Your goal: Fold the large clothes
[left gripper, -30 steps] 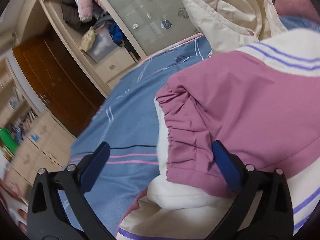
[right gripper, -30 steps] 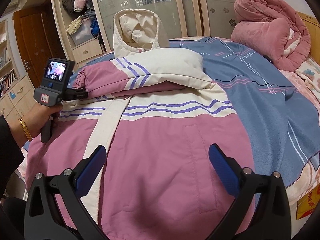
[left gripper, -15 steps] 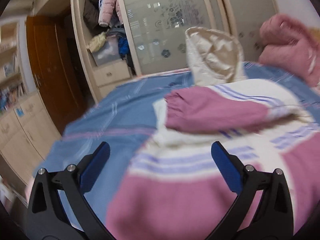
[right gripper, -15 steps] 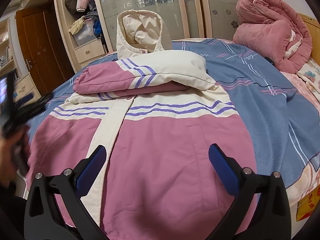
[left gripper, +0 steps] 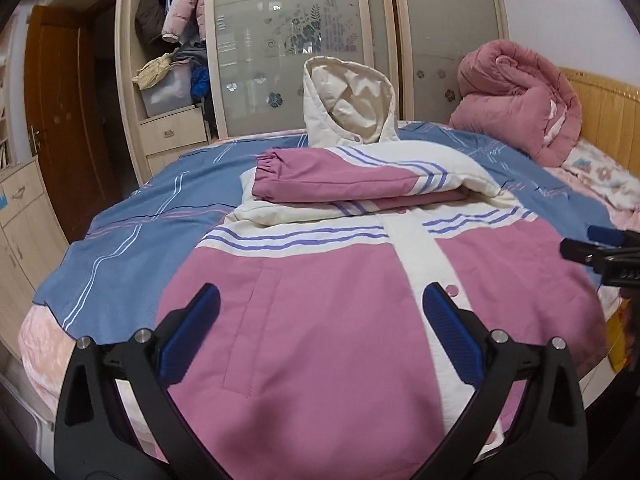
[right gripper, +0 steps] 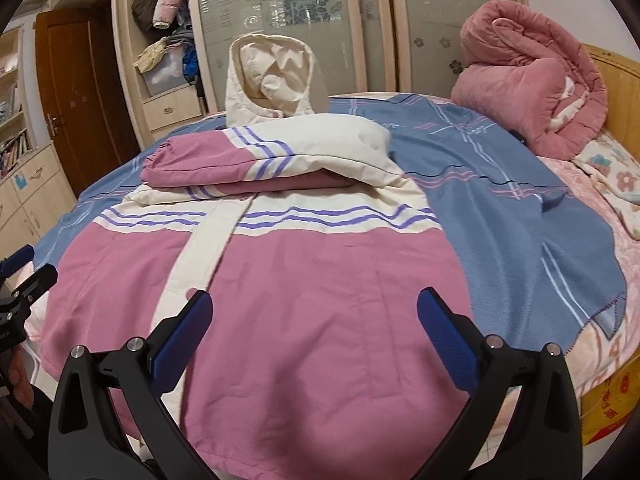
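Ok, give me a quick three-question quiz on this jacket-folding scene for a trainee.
1. True or false: the left gripper is shut on the hooded jacket.
2. Where do the jacket's sleeves lie? A) hanging off the bed B) folded across its chest C) under the pink quilt
3. Fill in: the cream hood points toward the ____.

Key: 1 false, both grippers (right) are open; 2 B; 3 wardrobe.
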Demonstrator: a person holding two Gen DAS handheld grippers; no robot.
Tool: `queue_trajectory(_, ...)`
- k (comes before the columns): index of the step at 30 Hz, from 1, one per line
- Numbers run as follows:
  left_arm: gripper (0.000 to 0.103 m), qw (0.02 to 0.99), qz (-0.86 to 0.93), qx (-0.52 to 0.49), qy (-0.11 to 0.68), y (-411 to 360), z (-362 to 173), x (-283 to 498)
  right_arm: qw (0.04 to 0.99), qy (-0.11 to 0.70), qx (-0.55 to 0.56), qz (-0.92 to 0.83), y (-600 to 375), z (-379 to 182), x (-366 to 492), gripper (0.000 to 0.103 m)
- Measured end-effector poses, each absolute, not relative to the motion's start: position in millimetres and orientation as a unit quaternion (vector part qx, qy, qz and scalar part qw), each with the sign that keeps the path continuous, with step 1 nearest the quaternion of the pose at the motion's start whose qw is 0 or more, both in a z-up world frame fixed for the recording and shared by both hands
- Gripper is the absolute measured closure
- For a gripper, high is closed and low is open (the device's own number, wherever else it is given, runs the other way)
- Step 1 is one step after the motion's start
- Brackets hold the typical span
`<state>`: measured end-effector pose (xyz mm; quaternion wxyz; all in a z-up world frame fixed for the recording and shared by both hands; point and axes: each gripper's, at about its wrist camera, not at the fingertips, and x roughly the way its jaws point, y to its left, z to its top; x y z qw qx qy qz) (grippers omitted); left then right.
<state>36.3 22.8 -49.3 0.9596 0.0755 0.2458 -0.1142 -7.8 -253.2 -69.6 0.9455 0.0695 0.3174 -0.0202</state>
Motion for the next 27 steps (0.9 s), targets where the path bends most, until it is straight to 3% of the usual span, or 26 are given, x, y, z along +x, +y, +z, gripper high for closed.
queue_trajectory(27,0.002,0.961,-0.114,0.057,0.246,33.8,-43.9,38.7,0.949,0.308,0.056,-0.019,-244.6,-67.8,-26.4,0.001)
